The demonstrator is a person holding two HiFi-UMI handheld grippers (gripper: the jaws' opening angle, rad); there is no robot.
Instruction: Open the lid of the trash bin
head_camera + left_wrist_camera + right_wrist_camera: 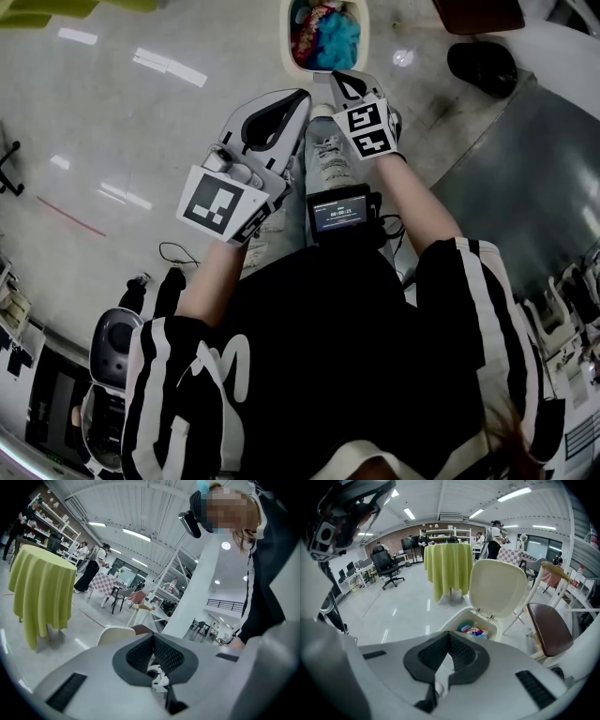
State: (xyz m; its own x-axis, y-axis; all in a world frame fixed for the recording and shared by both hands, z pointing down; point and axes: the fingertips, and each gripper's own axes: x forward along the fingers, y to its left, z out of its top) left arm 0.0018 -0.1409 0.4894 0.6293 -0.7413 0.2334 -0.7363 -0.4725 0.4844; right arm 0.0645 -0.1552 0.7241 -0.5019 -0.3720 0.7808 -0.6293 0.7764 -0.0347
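Observation:
The cream trash bin [286,42] stands on the floor at the top centre of the head view, with colourful rubbish showing inside. In the right gripper view the bin [457,619] is just beyond the jaws and its lid [498,590] stands upright, open. My right gripper [339,77] hangs close in front of the bin, shut and empty; its jaws [449,638] meet. My left gripper [301,97] is beside it, a little further back, also shut on nothing [152,638]. It points upward, past a cream curved edge [115,632].
A brown-seated chair [551,630] stands right of the bin. A yellow-green draped table [447,566] is behind it, with an office chair [386,564] and people further back. A dark mat [534,159] covers the floor at right. A small screen [339,213] sits at the person's waist.

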